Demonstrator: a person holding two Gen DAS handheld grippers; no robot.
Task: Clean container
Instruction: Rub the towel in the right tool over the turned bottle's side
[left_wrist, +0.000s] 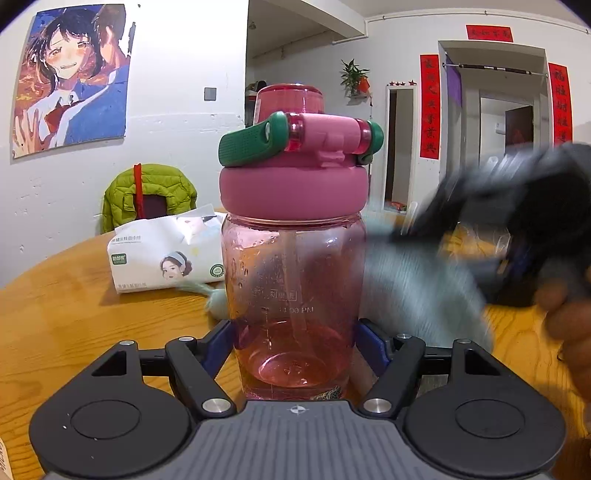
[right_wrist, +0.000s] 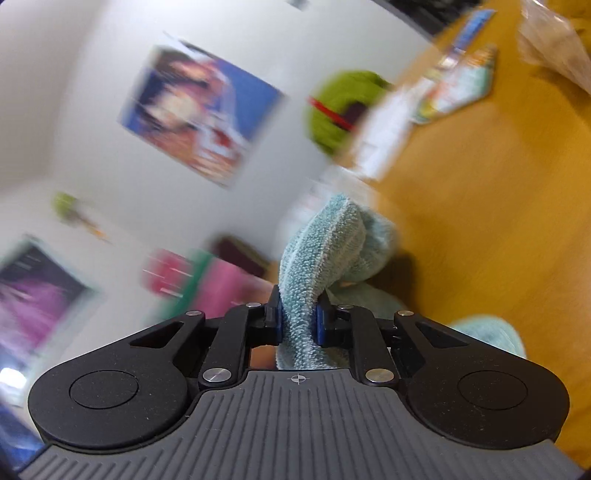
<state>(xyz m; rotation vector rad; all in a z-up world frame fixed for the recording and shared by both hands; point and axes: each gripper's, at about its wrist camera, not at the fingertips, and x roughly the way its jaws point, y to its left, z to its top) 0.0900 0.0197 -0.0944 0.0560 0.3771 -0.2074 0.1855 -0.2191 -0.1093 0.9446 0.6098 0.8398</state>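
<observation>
The pink water bottle (left_wrist: 293, 258) stands upright on the round wooden worktop (left_wrist: 66, 314), filling the middle of the left wrist view, its lower body clamped between the blue-padded fingers of the left gripper (left_wrist: 295, 343), one pad at its 9 o'clock side and one at its 3 o'clock side. Its thick pink lid (left_wrist: 293, 188) is screwed on, with a green carry handle (left_wrist: 251, 142) folded across the top and a straw visible through the clear wall. At the bottle's 3 o'clock, a light blue towel (left_wrist: 417, 280) lies blurred against or just beside its side; which, the blur hides. The right gripper (right_wrist: 298, 325) has its fingers closed on a fold of this towel, the terry cloth bunched up between the pads, and a hand (left_wrist: 569, 317) shows at the far right edge. Behind the bottle at 10 o'clock sits a white tissue pack (left_wrist: 166, 254), with a green padded jacket (left_wrist: 147, 192) over a chair beyond it and an anime poster (left_wrist: 74, 77) on the wall.
</observation>
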